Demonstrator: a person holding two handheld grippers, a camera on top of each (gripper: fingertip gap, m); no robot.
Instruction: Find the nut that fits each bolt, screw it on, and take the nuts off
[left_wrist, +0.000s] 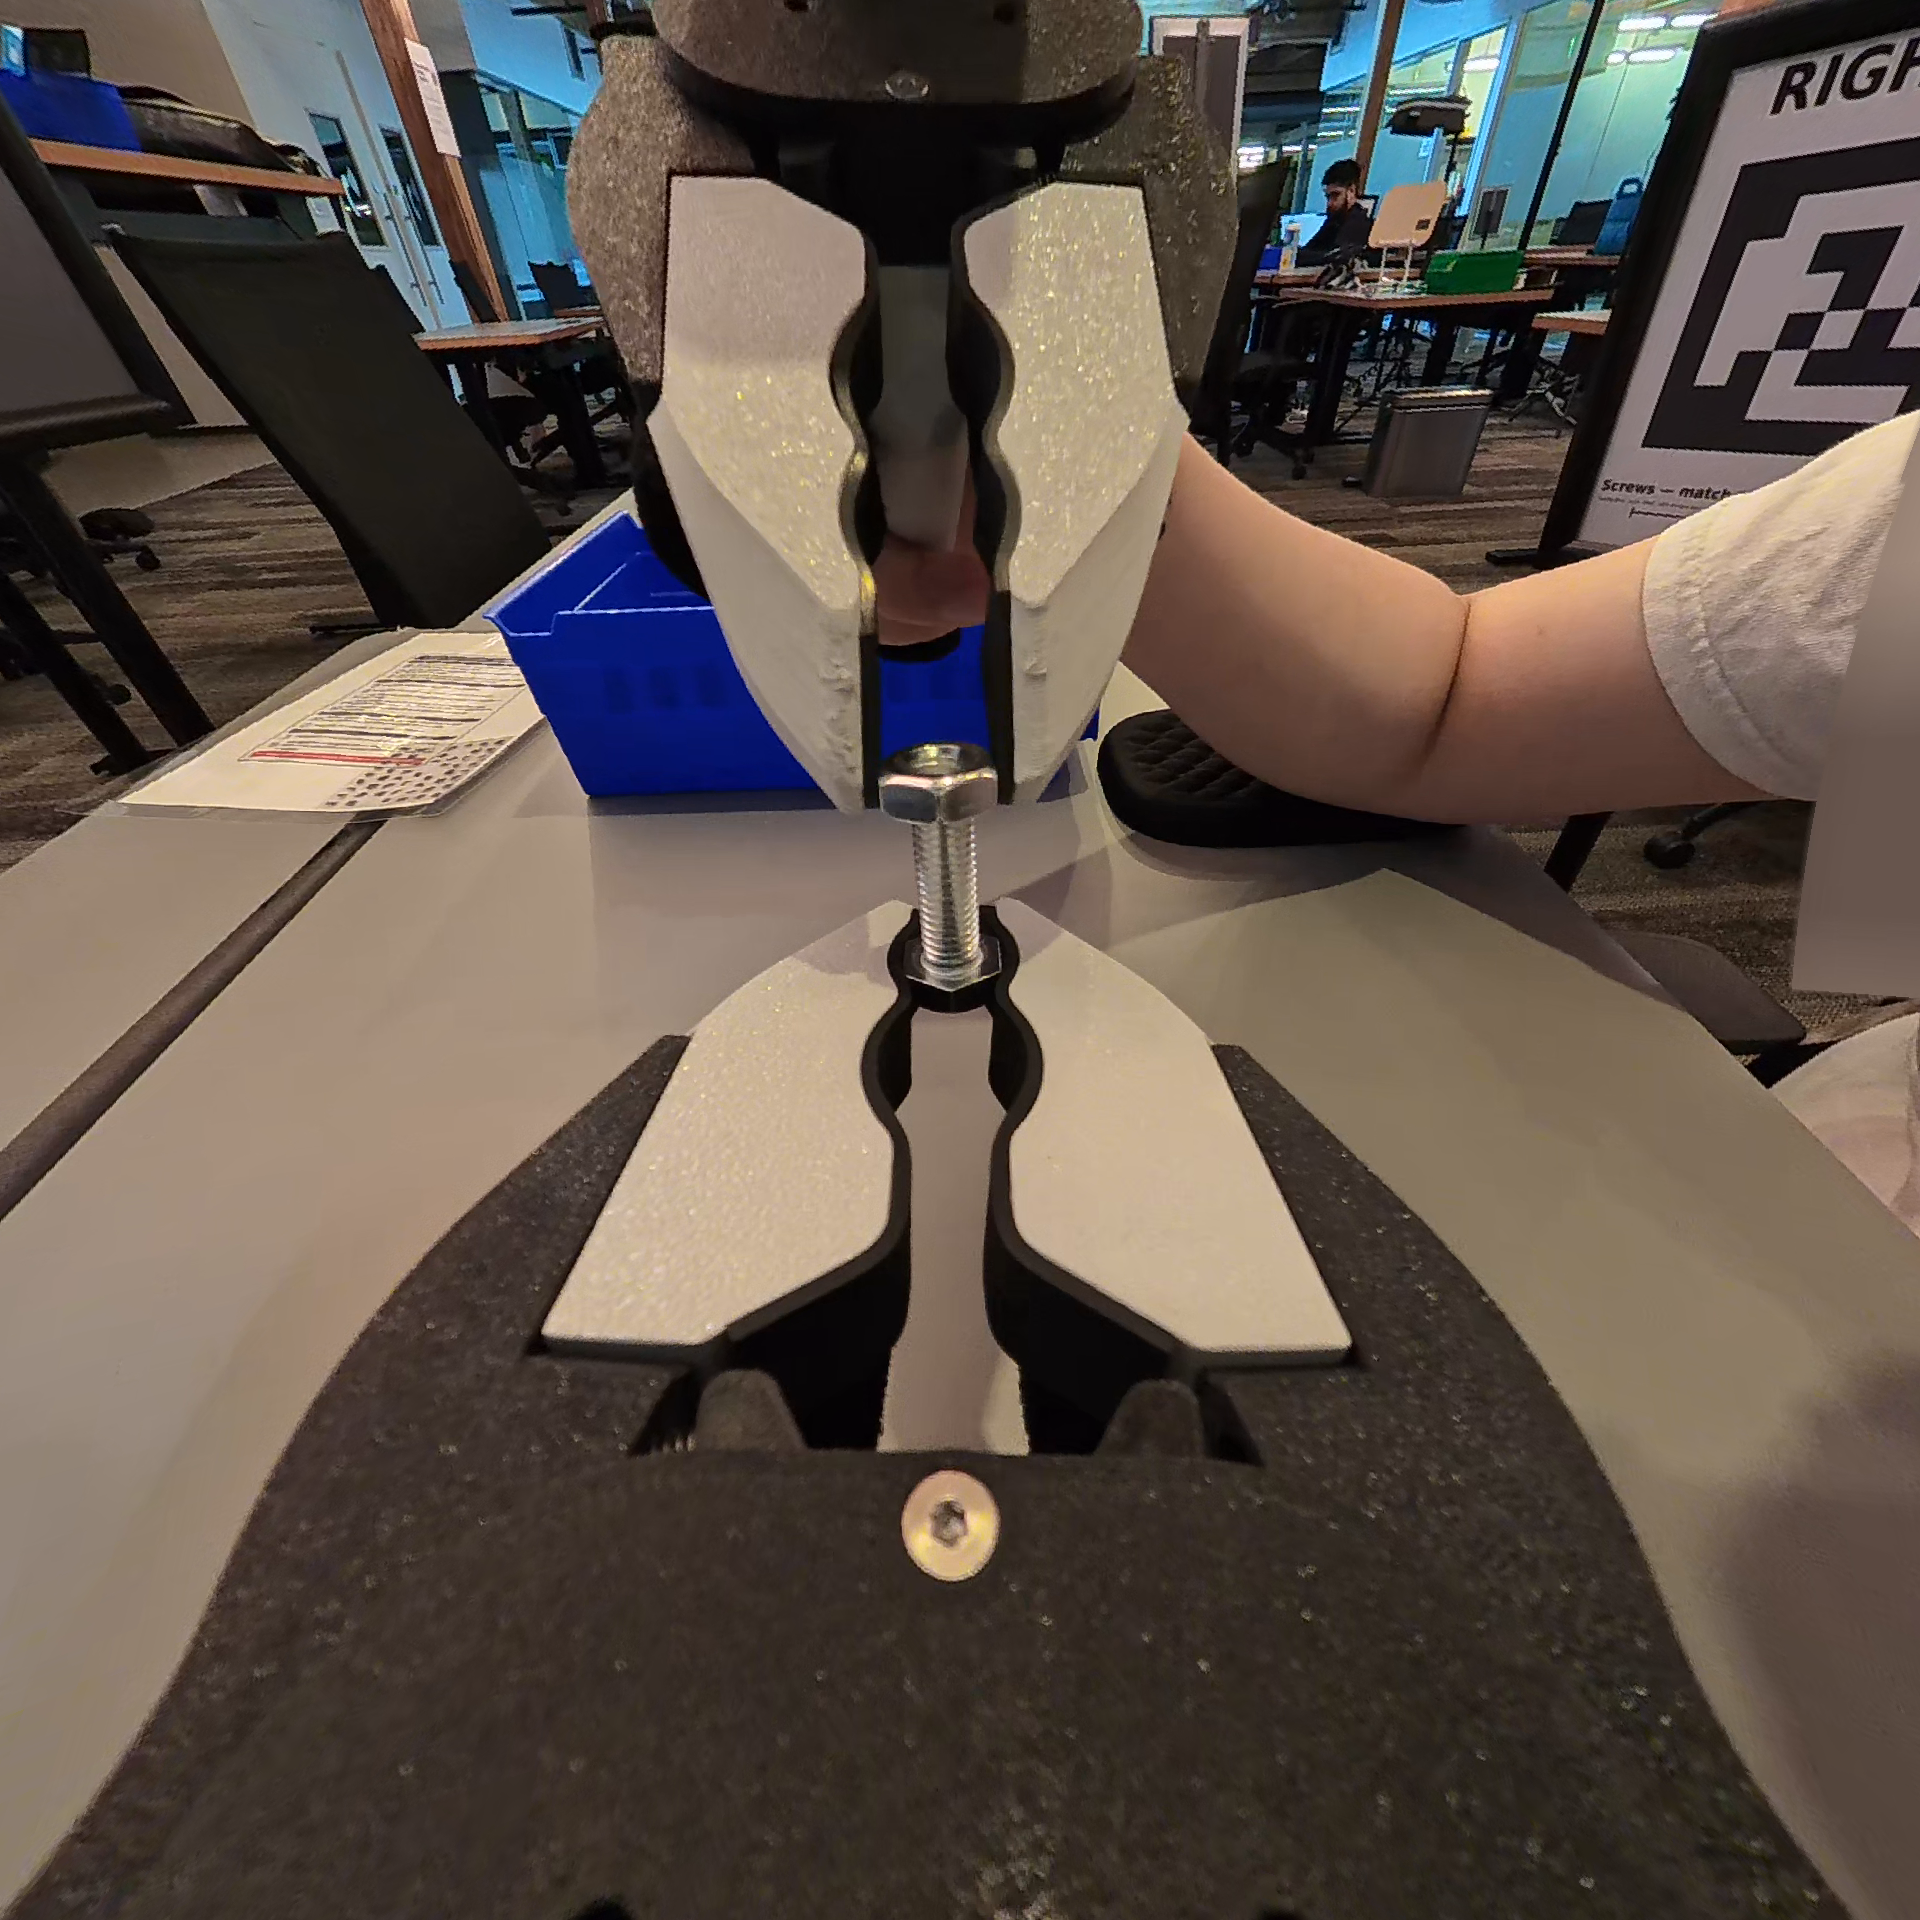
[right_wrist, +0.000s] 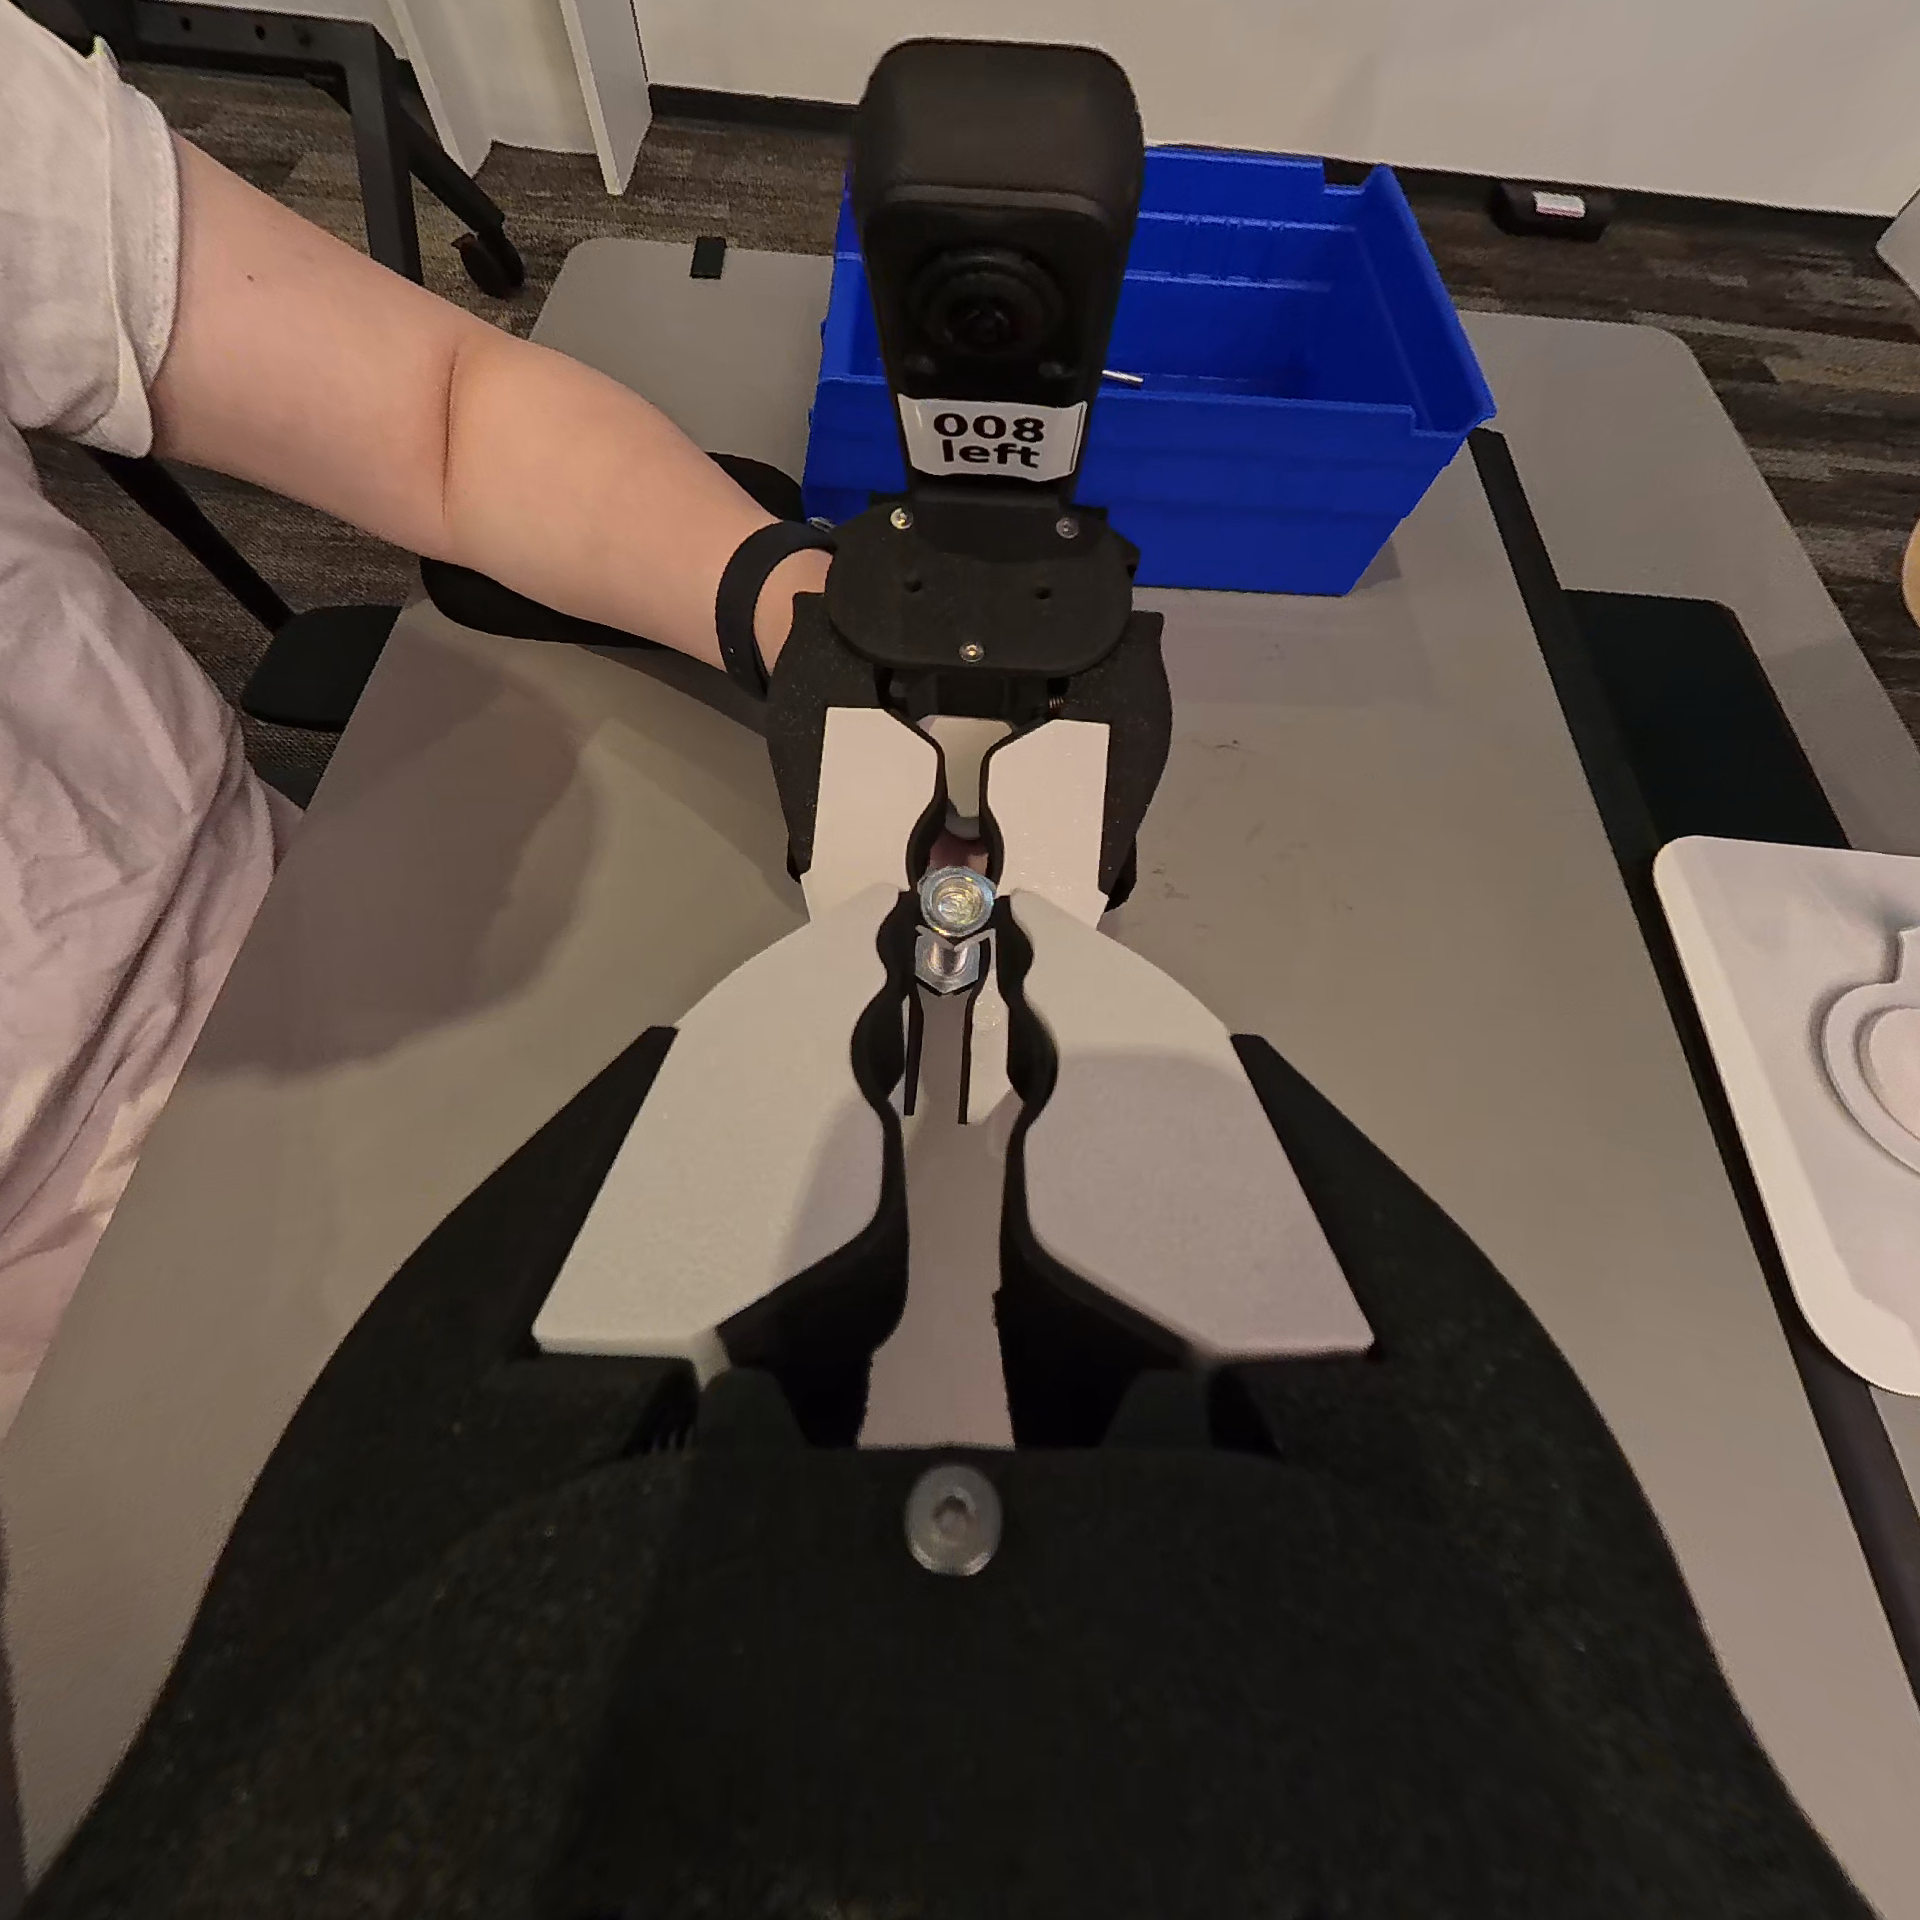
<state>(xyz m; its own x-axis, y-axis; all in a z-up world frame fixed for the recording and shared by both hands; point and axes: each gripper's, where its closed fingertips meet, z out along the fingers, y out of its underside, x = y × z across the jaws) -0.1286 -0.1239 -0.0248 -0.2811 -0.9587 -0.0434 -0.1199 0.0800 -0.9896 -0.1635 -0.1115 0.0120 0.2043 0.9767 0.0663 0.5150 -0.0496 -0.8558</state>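
Observation:
A silver hex bolt (left_wrist: 943, 883) stands upright between my two grippers, above the grey table (left_wrist: 312, 1091). A silver nut (left_wrist: 951, 968) sits on its lower threads. My left gripper (left_wrist: 951, 925) is shut on the nut, which rests in the notch near its fingertips. My right gripper (left_wrist: 935, 790) comes down from above and is shut on the bolt's head. The right wrist view shows the bolt head (right_wrist: 956, 899) between my right gripper's (right_wrist: 956, 906) tips. The nut (right_wrist: 943, 968) lies just under the head there.
A blue bin (left_wrist: 644, 696) stands behind the grippers; the right wrist view (right_wrist: 1299, 416) shows a small metal part in it. A printed sheet (left_wrist: 384, 717) lies at the left. A white tray (right_wrist: 1797, 1091) sits at the table's right edge. A person's forearm (left_wrist: 1403, 665) reaches in. There is about 5 centimetres between the tips of the two grippers.

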